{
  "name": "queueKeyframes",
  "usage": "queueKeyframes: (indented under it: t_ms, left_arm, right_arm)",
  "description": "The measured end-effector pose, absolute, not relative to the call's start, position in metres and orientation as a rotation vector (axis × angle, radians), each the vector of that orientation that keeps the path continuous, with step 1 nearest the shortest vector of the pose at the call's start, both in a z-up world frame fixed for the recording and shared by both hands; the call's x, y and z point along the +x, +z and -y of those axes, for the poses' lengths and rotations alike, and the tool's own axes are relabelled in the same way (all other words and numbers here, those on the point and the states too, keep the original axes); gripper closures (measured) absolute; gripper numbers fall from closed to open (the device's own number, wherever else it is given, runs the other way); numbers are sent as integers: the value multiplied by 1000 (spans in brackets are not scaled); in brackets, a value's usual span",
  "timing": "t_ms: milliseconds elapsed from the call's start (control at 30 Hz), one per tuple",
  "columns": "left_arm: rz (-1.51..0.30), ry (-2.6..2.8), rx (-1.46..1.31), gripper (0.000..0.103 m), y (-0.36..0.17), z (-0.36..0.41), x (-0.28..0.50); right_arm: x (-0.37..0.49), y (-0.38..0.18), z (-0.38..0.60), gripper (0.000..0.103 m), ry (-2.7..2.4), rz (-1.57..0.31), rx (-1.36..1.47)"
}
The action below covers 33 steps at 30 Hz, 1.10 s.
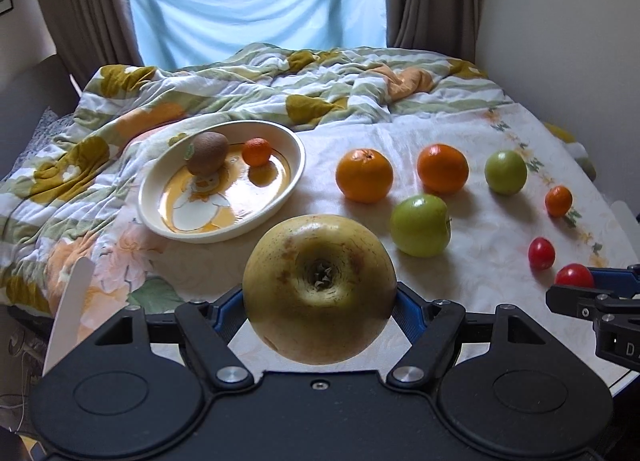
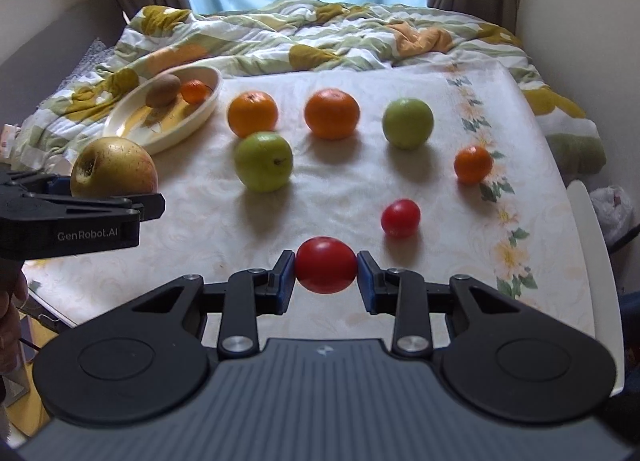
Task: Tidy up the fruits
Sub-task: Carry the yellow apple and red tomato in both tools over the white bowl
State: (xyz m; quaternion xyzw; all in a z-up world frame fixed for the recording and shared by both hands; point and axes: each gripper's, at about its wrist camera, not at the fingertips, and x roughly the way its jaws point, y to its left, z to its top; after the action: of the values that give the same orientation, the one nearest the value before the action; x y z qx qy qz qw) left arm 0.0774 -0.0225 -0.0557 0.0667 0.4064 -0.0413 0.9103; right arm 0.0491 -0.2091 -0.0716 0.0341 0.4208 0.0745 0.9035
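Yellow apple (image 1: pixel 320 289) (round, speckled skin) clamped in left gripper (image 1: pixel 320 301)

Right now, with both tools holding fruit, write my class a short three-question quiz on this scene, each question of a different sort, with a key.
1. True or false: the left tool grips a yellow apple.
2. How many fruits lie in the dish?
3. The right tool holds: A) an orange, B) a tomato, C) a kiwi.

Key
1. True.
2. Two: a kiwi and a small orange.
3. B. A second tomato lies on the cloth near it.
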Motion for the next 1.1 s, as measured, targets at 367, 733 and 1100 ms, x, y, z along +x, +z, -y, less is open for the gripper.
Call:
queueKeyframes:
  t_ms: [367,733,1100]
  left_arm:
    - [-784,27,72,24,-15,-10,87]
    - [-785,59,57,24,-8,-63,147]
    - [-868,21,111,24,-44,-101,212]
  right_arm:
    - [82,-14,179,55,334,-800,-21]
    - [147,4,126,55,385,-768,-19]
    - [216,-9,69,55,377,-803,-15]
